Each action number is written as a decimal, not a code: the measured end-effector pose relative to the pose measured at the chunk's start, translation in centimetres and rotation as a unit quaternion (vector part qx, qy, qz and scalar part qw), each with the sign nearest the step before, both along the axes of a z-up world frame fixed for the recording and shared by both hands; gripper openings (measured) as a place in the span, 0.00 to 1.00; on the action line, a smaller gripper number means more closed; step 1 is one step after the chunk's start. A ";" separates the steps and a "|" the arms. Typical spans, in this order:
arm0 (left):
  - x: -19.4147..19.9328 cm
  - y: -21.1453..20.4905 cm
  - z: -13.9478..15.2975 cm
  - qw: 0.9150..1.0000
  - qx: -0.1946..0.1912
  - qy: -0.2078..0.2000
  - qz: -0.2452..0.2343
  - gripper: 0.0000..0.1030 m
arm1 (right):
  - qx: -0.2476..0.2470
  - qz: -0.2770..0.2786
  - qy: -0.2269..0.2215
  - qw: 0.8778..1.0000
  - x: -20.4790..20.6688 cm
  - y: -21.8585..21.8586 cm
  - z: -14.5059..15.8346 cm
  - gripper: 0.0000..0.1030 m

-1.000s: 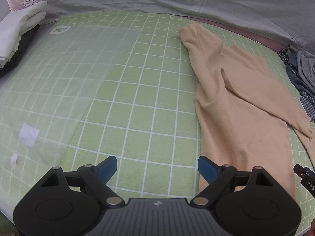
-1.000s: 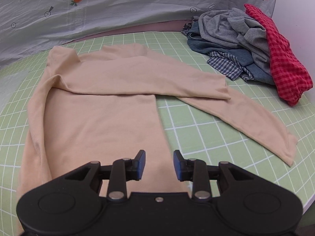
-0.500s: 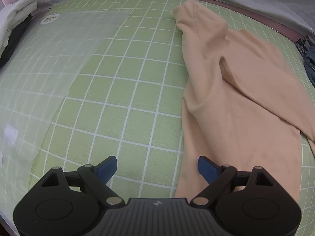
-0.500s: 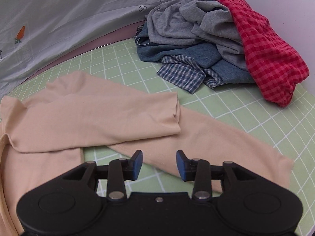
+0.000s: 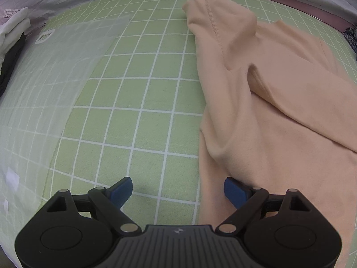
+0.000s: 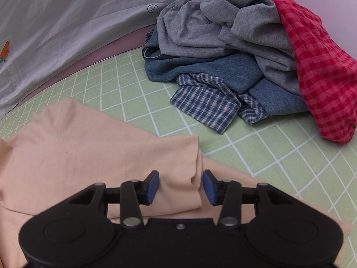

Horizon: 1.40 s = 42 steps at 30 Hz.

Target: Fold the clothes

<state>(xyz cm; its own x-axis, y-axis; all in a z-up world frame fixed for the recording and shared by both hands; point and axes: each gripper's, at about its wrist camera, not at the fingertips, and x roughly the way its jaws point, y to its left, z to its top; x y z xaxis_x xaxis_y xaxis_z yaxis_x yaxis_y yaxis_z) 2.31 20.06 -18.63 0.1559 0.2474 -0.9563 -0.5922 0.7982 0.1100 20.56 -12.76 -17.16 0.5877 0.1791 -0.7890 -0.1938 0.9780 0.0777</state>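
A peach long-sleeved top (image 5: 279,116) lies flat on the green grid mat (image 5: 142,89), one sleeve folded across its body. My left gripper (image 5: 176,189) is open and low over the mat at the top's left side edge; its right fingertip (image 5: 234,189) touches the cloth. In the right wrist view the folded sleeve's cuff (image 6: 191,169) lies between the pads of my open right gripper (image 6: 180,186). The other sleeve (image 6: 241,185) runs out underneath, to the right.
A heap of clothes sits at the back right: grey sweatshirt (image 6: 214,20), denim (image 6: 223,71), blue plaid shirt (image 6: 207,105), red checked cloth (image 6: 319,67). A translucent sheet (image 5: 49,84) covers the mat's left side. Folded white and black clothes (image 5: 11,35) lie far left. A grey sheet (image 6: 67,17) hangs behind.
Both grippers moved forward and down. The left one came in on the top's side edge. The right one swung right from the body of the top to the folded sleeve's cuff and opened wider.
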 end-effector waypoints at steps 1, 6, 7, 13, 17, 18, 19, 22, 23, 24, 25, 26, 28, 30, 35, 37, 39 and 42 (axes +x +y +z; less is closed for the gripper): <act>0.2 0.0 -0.1 1.000 0.002 0.005 -0.002 0.93 | 0.000 0.012 0.000 1.000 0.1 0.2 0.1 0.19; 0.0 0.4 -0.3 1.000 -0.002 0.005 0.011 0.96 | 0.004 0.019 -0.043 0.999 0.6 -0.1 2.3 0.03; 0.0 0.4 -0.3 1.000 -0.003 0.004 0.014 0.97 | 0.010 0.011 -0.059 0.998 0.8 -0.4 3.1 0.03; -0.1 0.9 -0.5 1.000 -0.008 0.000 0.028 1.00 | -0.011 -0.044 -0.099 0.994 2.8 -2.3 4.7 0.03; -0.2 1.4 -0.2 1.000 -0.013 -0.004 0.028 0.99 | -0.013 -0.054 -0.074 0.996 3.8 -3.0 3.5 0.03; -0.3 1.6 0.0 0.999 -0.012 -0.006 0.030 0.99 | -0.018 -0.050 -0.074 0.996 3.6 -2.9 3.2 0.03; -0.4 1.9 0.4 0.999 -0.008 -0.010 0.034 0.99 | -0.024 -0.047 -0.076 0.996 3.5 -2.8 3.0 0.03; -0.7 2.9 1.5 0.998 -0.009 -0.034 0.044 0.99 | -0.026 -0.054 -0.067 0.996 3.4 -2.8 2.4 0.04; -0.7 3.4 2.0 0.998 -0.013 -0.048 0.047 0.99 | -0.028 -0.057 -0.064 0.996 3.5 -2.9 2.1 0.04; -0.7 3.9 2.5 0.997 -0.017 -0.062 0.051 0.98 | -0.031 -0.061 -0.060 0.996 3.5 -2.9 1.8 0.05; -0.6 4.4 2.9 0.996 -0.020 -0.074 0.055 0.98 | -0.034 -0.065 -0.055 0.996 3.6 -2.9 1.5 0.05; -0.4 4.9 3.2 0.994 -0.023 -0.084 0.059 0.98 | -0.042 -0.069 -0.052 0.995 3.6 -2.9 1.4 0.05; 0.3 5.6 3.6 0.993 -0.029 -0.102 0.060 0.97 | -0.060 -0.079 -0.048 0.994 3.5 -2.6 1.4 0.12; 0.9 6.4 4.3 0.990 -0.039 -0.120 0.058 0.94 | -0.070 -0.087 -0.055 0.992 3.2 -2.3 1.6 0.40; 3.5 6.9 2.6 0.984 -0.073 -0.160 0.037 0.85 | -0.069 -0.088 -0.043 0.993 3.3 -1.2 0.9 0.47; 5.0 7.7 2.2 0.980 -0.087 -0.177 0.031 0.84 | -0.069 -0.088 -0.038 0.993 3.3 -0.8 0.5 0.47; 6.1 8.4 1.8 0.976 -0.097 -0.192 0.021 0.84 | -0.068 -0.088 -0.033 0.993 3.3 -0.4 0.2 0.47; 8.6 9.6 1.1 0.973 -0.105 -0.203 0.004 0.84 | -0.060 -0.102 -0.027 0.993 3.4 -0.5 -0.1 0.55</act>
<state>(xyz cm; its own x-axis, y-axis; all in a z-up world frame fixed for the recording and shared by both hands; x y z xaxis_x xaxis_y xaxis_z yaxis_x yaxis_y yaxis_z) 10.88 29.61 -17.49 0.5313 0.0566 -0.8453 -0.5586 0.7736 -0.2993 24.00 -13.21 -17.26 0.6448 -0.0409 -0.7633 0.0088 0.9989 -0.0460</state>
